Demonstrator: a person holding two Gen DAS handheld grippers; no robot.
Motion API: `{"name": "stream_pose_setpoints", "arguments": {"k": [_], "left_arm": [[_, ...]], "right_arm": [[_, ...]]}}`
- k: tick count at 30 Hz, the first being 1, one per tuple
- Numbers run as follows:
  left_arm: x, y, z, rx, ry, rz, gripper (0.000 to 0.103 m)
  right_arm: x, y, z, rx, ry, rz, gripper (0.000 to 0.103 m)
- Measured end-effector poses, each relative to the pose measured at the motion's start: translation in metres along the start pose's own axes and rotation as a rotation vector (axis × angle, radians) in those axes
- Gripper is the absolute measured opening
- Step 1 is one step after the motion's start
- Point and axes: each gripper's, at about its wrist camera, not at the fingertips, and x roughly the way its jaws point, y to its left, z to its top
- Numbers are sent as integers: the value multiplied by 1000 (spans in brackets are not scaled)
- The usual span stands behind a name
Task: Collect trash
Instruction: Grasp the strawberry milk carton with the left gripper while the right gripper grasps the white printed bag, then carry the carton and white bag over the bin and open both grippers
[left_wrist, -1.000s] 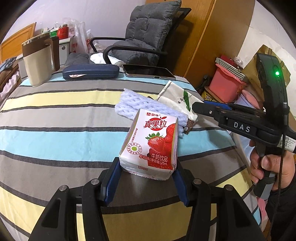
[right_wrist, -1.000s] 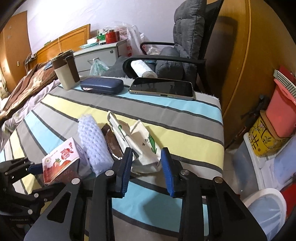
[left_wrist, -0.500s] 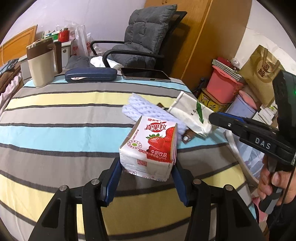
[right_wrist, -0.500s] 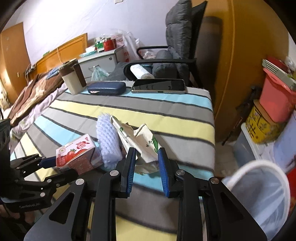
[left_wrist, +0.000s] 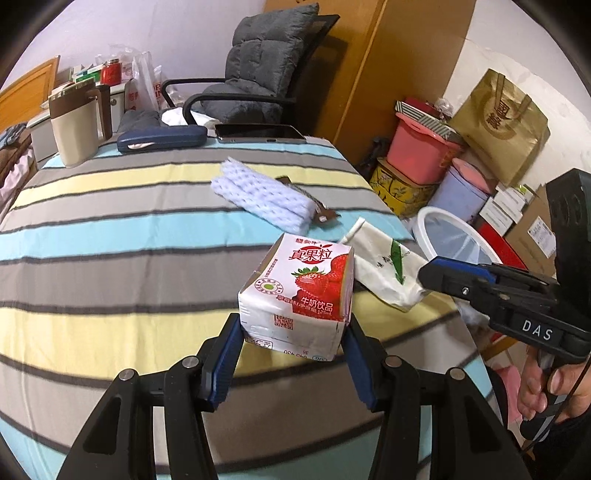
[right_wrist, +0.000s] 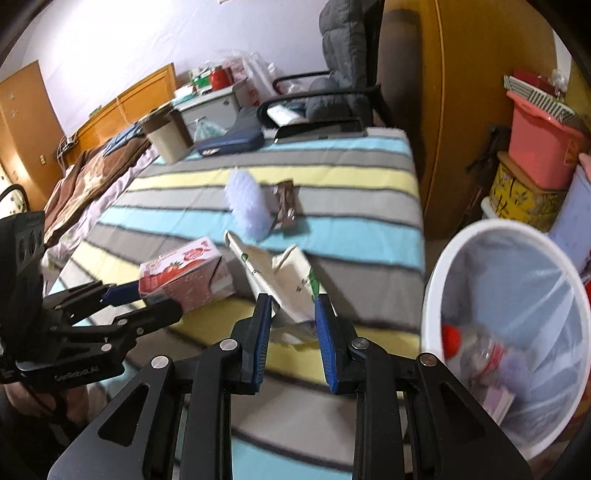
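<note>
One white round bin (right_wrist: 443, 258), lined with a thin translucent bag, is seen just to the right of the right gripper (right_wrist: 293, 325) and below the table edge; one clear plastic bottle (right_wrist: 476, 354) with a red cap is lain inside it, with some blurred scraps beneath.

One small rectangular strawberry milk carton (left_wrist: 299, 291), glossy card, is clamped between the blue pads of the left gripper (left_wrist: 291, 350) and held clear of the striped cloth (left_wrist: 110, 258). One crumpled white paper bag (right_wrist: 284, 280) with green print is pinched between the right gripper's narrowly set jaws, which have just been closing on it.

Ahead of both grippers, on the cloth, one white foam net sleeve (left_wrist: 258, 195) is seen, ribbed and soft, with one brown foil wrapper (right_wrist: 286, 203) touching its right side. Farther off, one cream mug (left_wrist: 75, 125), one navy hard case (left_wrist: 160, 137) and one flat phone (left_wrist: 260, 133) are lined along the far edge.
</note>
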Motion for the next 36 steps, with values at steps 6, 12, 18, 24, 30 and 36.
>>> {"name": "stream_pose_setpoints", "arguments": {"k": [6, 12, 18, 24, 30, 36], "left_arm": [[-4, -2, -8, -3, 15, -4, 54], [-3, -2, -8, -2, 20, -8, 54], [4, -1, -7, 4, 29, -2, 54], [10, 0, -7, 9, 32, -14, 54], [6, -2, -7, 9, 14, -23, 53], [-5, -8, -6, 18, -15, -29, 53]], "right_arm": [[-1, 8, 0, -35, -4, 35, 30], [6, 9, 4, -56, -14, 18, 36], [14, 12, 4, -79, 11, 11, 36], [11, 10, 0, -72, 9, 8, 21], [2, 5, -2, -42, -22, -13, 21], [-11, 3, -7, -2, -57, -8, 20]]}}
